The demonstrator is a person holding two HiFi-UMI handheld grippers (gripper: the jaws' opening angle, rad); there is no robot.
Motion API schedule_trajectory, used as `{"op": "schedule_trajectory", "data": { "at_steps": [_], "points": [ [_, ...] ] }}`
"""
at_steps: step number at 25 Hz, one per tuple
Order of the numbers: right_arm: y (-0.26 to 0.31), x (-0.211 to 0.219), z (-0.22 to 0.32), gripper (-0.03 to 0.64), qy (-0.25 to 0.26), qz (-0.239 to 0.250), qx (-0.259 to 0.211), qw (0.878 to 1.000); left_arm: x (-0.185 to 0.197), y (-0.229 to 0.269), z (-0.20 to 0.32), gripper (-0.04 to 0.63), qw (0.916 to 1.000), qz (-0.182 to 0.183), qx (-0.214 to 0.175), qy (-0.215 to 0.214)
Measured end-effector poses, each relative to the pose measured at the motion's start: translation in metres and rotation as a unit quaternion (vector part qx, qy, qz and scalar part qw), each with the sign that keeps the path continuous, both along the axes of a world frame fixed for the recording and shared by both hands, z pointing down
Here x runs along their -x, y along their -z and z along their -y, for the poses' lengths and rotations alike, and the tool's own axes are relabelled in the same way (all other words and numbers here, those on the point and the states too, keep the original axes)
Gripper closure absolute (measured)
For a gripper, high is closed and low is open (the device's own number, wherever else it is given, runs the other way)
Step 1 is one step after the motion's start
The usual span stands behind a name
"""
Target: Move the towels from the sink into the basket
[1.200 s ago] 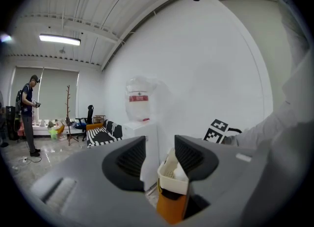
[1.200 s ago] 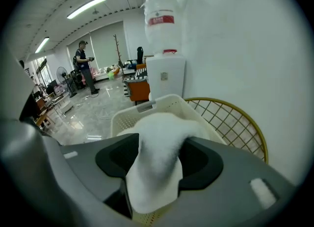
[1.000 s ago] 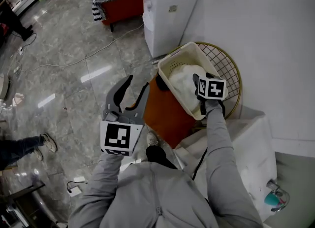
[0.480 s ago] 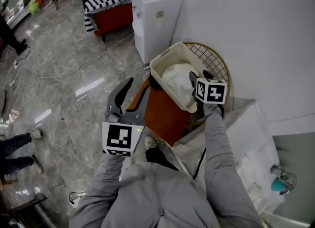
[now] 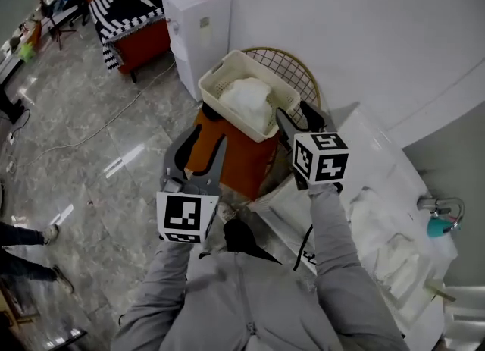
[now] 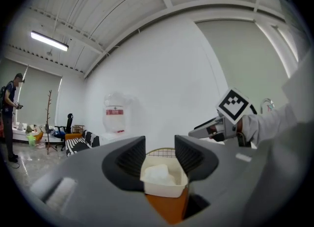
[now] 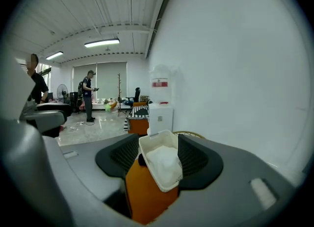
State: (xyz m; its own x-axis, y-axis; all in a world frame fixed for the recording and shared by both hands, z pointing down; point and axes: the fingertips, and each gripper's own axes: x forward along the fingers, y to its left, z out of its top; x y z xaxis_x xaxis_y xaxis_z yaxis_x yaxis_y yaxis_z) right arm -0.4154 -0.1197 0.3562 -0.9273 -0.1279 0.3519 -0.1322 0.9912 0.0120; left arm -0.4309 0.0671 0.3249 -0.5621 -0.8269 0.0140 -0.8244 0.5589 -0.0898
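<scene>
Head view: both grey-sleeved arms reach forward from the body. The left tool is held out over the grey floor, its two jaws spread with nothing between them and its tips near the orange seat that carries the basket. The right arm stretches further, and the right tool sits just beside the basket's near corner, jaws apart and empty. One white towel lies heaped inside the cream basket. More white towels lie crumpled on the white table near the faucet, well apart from both tools. A water dispenser stands against the wall behind the basket

Left gripper view: the tool points level, its jaws parted, and the basket with its towel shows far off through the gap. The right tool juts in from the right, higher up

Right gripper view: the jaws stand apart and hold nothing; the basket on its orange seat shows beyond them
</scene>
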Motion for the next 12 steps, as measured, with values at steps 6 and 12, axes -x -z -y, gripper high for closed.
{"op": "schedule_trajectory", "data": {
  "at_steps": [6, 12],
  "points": [
    [0.013, -0.106, -0.006, 0.387, -0.047, 0.030, 0.006, 0.998, -0.074, -0.002, 0.017, 0.360, 0.9989, -0.005, 0.003, -0.046],
    [0.014, -0.205, 0.010, 0.387, -0.117, 0.037, 0.003, 0.992, -0.141, -0.005, 0.058, 0.360, 0.9938, -0.014, 0.005, -0.110]
  ]
}}
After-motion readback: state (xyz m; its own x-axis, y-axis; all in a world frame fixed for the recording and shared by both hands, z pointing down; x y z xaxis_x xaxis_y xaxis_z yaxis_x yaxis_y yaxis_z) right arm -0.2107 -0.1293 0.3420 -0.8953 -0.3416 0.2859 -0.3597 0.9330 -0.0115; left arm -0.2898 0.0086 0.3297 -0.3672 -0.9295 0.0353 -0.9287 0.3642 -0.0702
